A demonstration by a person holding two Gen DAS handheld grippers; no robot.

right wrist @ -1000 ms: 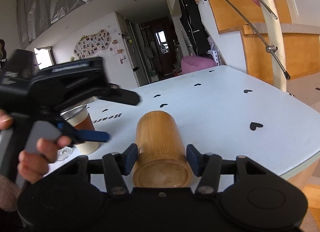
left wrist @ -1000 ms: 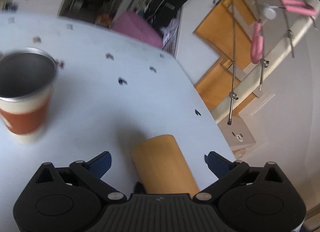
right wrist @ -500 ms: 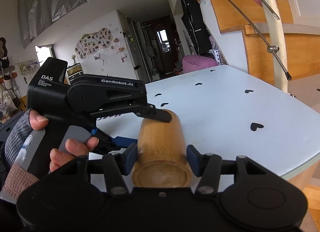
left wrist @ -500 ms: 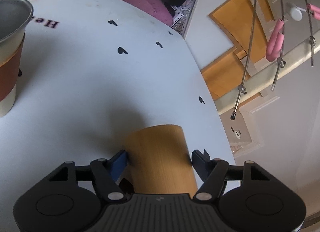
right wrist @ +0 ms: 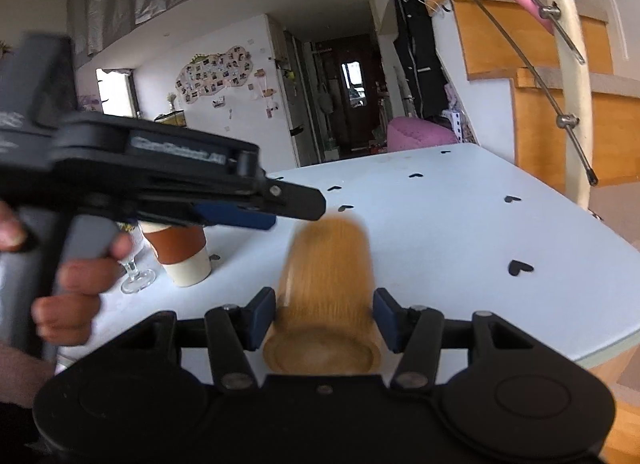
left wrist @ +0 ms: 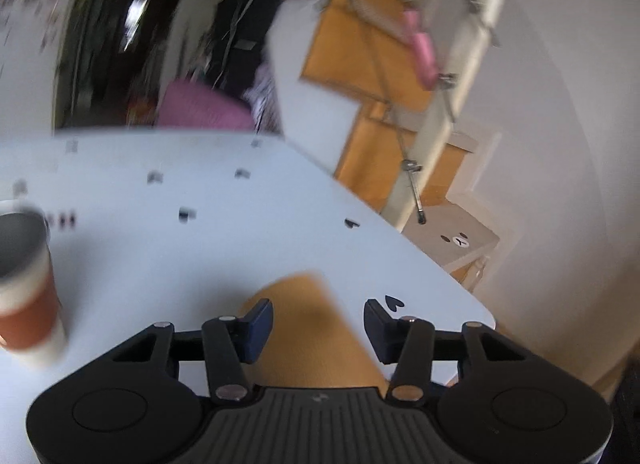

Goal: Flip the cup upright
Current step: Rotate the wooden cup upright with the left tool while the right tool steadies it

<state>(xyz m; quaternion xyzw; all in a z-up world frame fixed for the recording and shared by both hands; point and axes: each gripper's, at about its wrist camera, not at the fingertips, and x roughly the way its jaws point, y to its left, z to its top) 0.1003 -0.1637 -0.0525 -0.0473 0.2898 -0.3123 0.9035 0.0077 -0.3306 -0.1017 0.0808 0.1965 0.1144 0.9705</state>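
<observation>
While the bamboo cup lay on its side on the pale surface, the right tongs straddled its base end, the round bottom facing back toward them; their blue pads sat just beside the wood on either side, though I could not tell whether they pressed it or merely flanked it; the cup itself was smeared with blur. Ahead and to the left of the right tongs, the left tongs hung above the surface, gripped by a hand; from that side view their spread could not be judged. Seen from their own camera, the left tongs stood released, with clear gaps between each pad and the blurred cup lying between and below them. Off to the left of both tongs stood an upright metal tumbler with an orange sleeve; just left of it, from the right tongs' side, stood a small stemmed glass. Black hearts dotted the surface.
</observation>
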